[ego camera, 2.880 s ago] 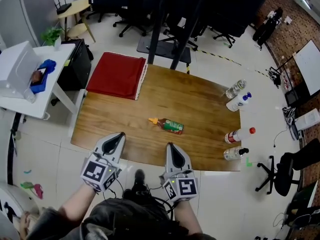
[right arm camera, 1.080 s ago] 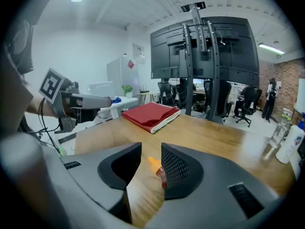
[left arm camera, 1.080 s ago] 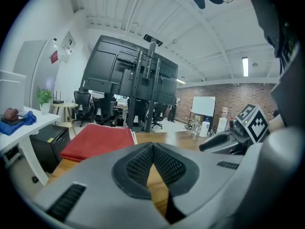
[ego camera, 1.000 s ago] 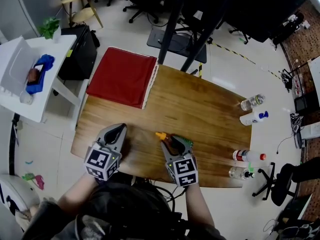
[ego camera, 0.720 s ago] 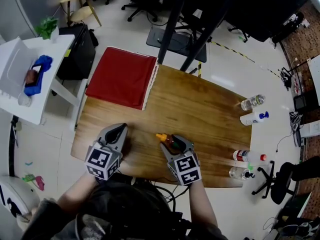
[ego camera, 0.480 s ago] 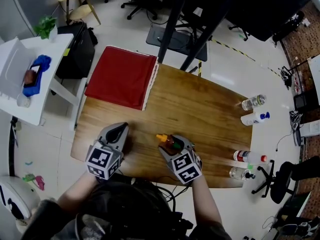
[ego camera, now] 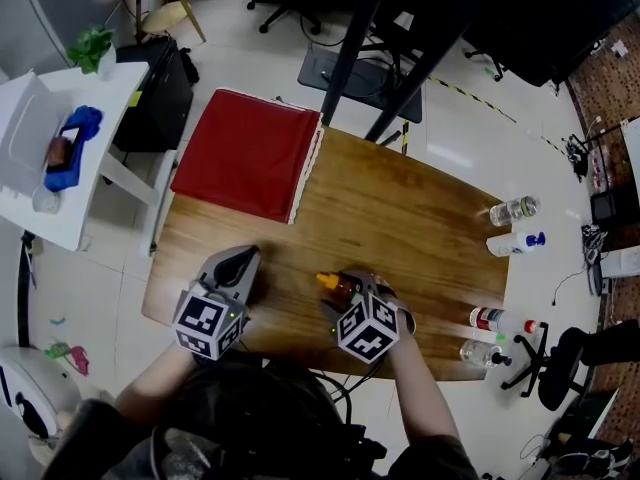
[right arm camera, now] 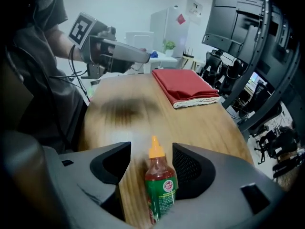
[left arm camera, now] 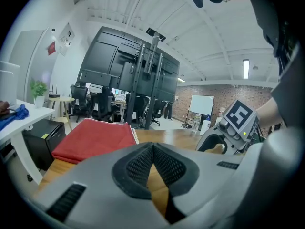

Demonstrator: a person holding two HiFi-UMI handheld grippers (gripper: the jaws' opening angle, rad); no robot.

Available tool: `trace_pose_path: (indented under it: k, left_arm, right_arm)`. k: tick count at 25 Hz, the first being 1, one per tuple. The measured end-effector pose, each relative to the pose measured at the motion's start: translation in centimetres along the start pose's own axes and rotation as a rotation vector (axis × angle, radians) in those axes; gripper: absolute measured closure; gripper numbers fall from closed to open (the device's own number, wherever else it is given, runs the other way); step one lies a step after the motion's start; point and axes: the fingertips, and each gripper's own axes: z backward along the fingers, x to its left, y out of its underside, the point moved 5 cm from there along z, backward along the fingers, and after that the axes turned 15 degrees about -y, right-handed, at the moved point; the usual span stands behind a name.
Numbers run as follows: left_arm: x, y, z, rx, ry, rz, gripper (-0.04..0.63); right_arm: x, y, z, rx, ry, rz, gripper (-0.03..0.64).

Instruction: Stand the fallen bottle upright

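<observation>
A small sauce bottle (ego camera: 342, 286) with an orange cap, red contents and a green label lies on the wooden table (ego camera: 400, 218), cap pointing left in the head view. My right gripper (ego camera: 355, 284) points steeply down over it. In the right gripper view the bottle (right arm camera: 159, 185) lies between the jaws of my right gripper (right arm camera: 151, 157), which are opening. A gap shows beside the left pad (right arm camera: 114, 162). My left gripper (ego camera: 240, 259) hovers near the table's front left, its pads (left arm camera: 138, 163) meeting at the tips with nothing held.
A folded red cloth (ego camera: 248, 156) hangs over the table's far left corner. Several plastic bottles (ego camera: 513, 210) lie or stand along the right edge. A white side table (ego camera: 60, 168) stands to the left, office chairs and a black stand behind.
My right gripper has gone from the table's front edge to the bottle, then rolled and dropped over it with the jaws spreading. The left gripper has barely shifted.
</observation>
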Motion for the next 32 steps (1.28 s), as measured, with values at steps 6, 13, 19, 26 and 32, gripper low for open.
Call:
trace_pose_path:
  k: [6, 13, 19, 26, 32]
  left_arm:
    - [0.3, 0.3, -1.2, 0.01, 0.004, 0.013, 0.561]
    - [0.6, 0.2, -2.4, 0.017, 0.007, 0.019, 0.561]
    - [1.0, 0.4, -3.0, 0.023, 0.002, 0.029, 0.561]
    - [1.3, 0.8, -3.3, 0.025, -0.003, 0.037, 0.561]
    - [1.4, 0.8, -3.7, 0.03, -0.001, 0.035, 0.561]
  right_arm:
    - [-0.7, 0.1, -1.6, 0.125, -0.064, 0.026, 0.341]
    - [-1.6, 0.4, -3.3, 0.214, -0.103, 0.029, 0.325]
    - [-2.3, 0.7, -5.0, 0.33, -0.109, 0.024, 0.325]
    - [-2.4, 1.2, -6.5, 0.42, -0.132, 0.019, 0.325]
    - [-2.4, 1.7, -6.9, 0.443, -0.148, 0.008, 0.327]
